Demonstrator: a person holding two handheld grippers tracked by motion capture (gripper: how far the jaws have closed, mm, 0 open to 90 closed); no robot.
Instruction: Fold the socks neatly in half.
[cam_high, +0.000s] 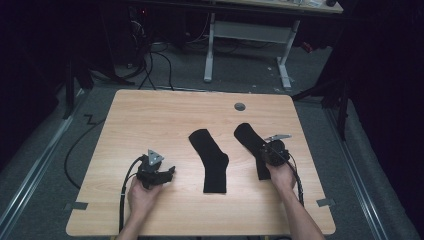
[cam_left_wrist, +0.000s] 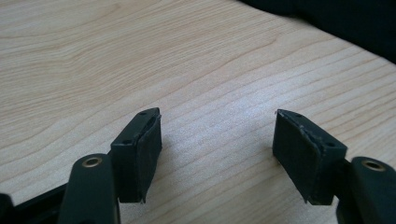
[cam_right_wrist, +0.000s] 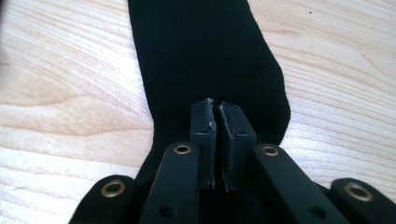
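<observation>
**Desk:** Currently, where does the sock lie?

**Operator:** The right sock lies flat on the right half of the table, toe pointing away from me and leg running back under my right gripper. In the right gripper view the black knit stretches ahead of the right gripper, whose jaws are drawn together with only a hairline slit between the pads. I cannot tell whether a fold of fabric is caught in that slit.

**Desk:** And the other hand?

**Operator:** The left gripper rests low on the left side, well apart from both socks. Its fingers stand wide over bare wood, holding nothing. The middle sock lies between the two grippers, bent at the heel and untouched.

**Desk:** How would you do this pick well?

**Operator:** I judge the grip is the whole matter. Thin knit slips, so I would test with a small, slow lift and watch whether the leg rises with the pads. If it does not, I would open, press the tips down into the cloth and close again on a proper pinch. I would also lift straight up before carrying it toward the middle sock, so the toe drags nothing along and the sock hangs free without folding.
</observation>
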